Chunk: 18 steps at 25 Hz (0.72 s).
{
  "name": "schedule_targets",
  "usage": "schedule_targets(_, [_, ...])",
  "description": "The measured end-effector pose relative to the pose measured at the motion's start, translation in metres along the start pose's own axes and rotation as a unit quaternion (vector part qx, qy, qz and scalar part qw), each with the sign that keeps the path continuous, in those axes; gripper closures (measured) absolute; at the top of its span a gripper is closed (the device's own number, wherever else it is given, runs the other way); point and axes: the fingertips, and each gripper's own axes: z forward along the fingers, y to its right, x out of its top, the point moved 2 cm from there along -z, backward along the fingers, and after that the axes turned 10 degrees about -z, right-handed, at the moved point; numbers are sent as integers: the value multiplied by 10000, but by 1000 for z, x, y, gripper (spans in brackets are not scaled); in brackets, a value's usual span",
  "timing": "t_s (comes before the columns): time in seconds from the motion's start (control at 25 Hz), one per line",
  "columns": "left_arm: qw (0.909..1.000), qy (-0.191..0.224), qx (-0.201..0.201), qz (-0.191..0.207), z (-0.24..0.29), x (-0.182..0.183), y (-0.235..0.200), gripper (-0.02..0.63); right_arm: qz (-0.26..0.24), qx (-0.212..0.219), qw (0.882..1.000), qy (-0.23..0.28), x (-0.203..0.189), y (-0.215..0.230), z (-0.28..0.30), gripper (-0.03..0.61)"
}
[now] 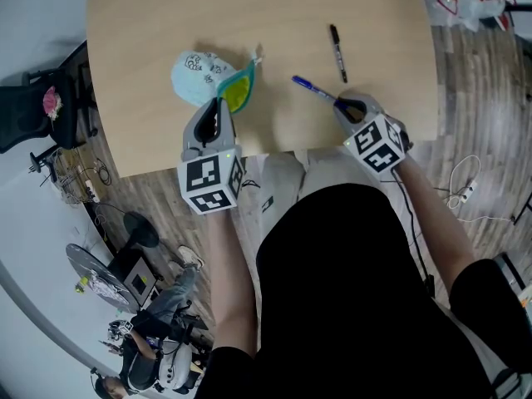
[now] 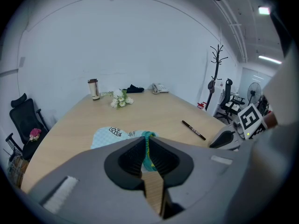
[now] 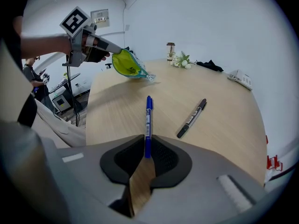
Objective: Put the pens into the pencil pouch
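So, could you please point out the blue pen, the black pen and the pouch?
blue pen (image 3: 148,124): right gripper view, mid-barrel.
black pen (image 1: 338,54): head view, mid-barrel.
pouch (image 1: 195,77): head view, pale blue side.

The table (image 1: 166,23) is pale beige with a fine wood grain. On it at far left, the pencil pouch (image 1: 198,75) is pale blue with a black doodle print, a teal zip edge and a yellow-green lining. The blue pen (image 1: 309,87), near right, carries a white printed band. The black pen (image 1: 337,52), far right, bears small white marks. The left gripper (image 1: 219,102) and right gripper (image 1: 342,102) are grey with black ribbed pads. Their cubes (image 1: 209,181) are white with black square markers. The floor (image 1: 465,81) shows grey-brown planks.
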Motion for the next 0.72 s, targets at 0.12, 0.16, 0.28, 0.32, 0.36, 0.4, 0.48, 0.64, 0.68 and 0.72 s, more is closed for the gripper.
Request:
schedule_targets(0.12, [10000, 0, -3, -7, 0, 0, 1, 592, -66, -25, 10000, -22, -2, -1, 0, 529])
schedule_targets(0.16, [10000, 0, -5, -7, -1, 0, 1, 592, -68, -31, 10000, -28, -2, -2, 0, 529])
schedule_targets(0.28, [10000, 2, -8, 2, -2, -1, 2, 592, -148, -72, 9999, -18, -2, -2, 0, 529])
schedule_targets(0.32, [10000, 8, -8, 0, -2, -1, 2, 592, -178, -86, 9998, -1, -2, -2, 0, 531])
schedule_targets(0.36, [10000, 15, -8, -5, -3, -2, 2, 592, -187, -98, 9998, 9, -1, -2, 0, 531])
schedule_targets(0.4, [10000, 19, -10, -9, -5, -3, 3, 592, -176, -106, 9998, 11, -2, -3, 0, 531])
schedule_targets(0.48, [10000, 23, -16, -12, -7, -4, 3, 592, -149, -118, 9998, 25, -1, -4, -1, 532])
schedule_targets(0.64, [10000, 42, -14, -31, -9, -4, 2, 592, -205, -130, 9997, 57, 1, -5, -5, 534])
schedule_targets(0.68, [10000, 47, -15, -32, -9, -4, 2, 592, -228, -128, 9996, 65, 1, -5, -6, 534])
schedule_targets(0.72, [10000, 51, -18, -31, -9, -3, 2, 592, -242, -127, 9996, 74, 2, -5, -7, 534])
